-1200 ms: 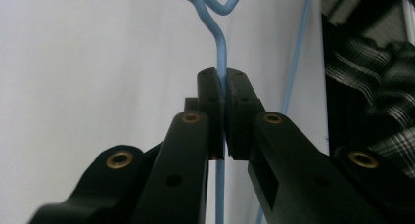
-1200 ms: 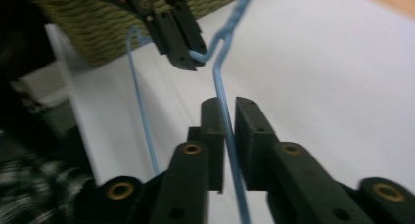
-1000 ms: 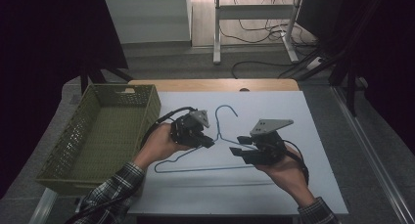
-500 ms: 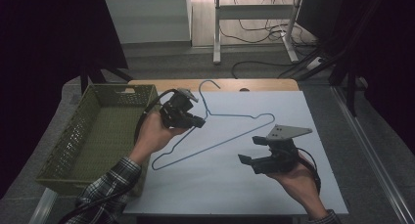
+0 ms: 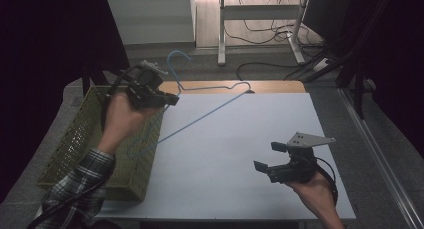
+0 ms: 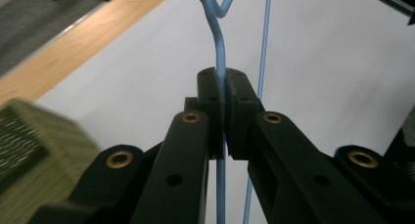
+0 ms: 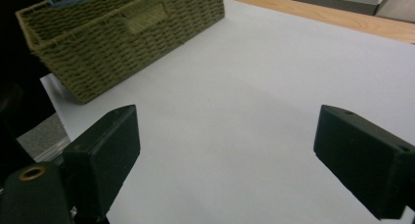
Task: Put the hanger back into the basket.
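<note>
blue wire hanger [image 5: 200, 120] held up off the white table [image 5: 235, 154], tilted, its lower corner over the woven basket [image 5: 70, 144] at the table's left edge. left gripper [image 5: 167, 100] pinches the wire, jaws pressed tight on it. right gripper [image 5: 267, 156] low over the table, well apart, jaws just opened, spread wide with nothing between.

1. Basket [image 5: 75, 144] sitting at the left edge of the surface [image 5: 240, 139].
2. Hanger [image 5: 200, 116] up off the surface, clamped in the left gripper [image 5: 167, 99], low end over the basket.
3. Right gripper [image 5: 265, 156] well off to the right, near the front edge, nothing between its jaws.
</note>
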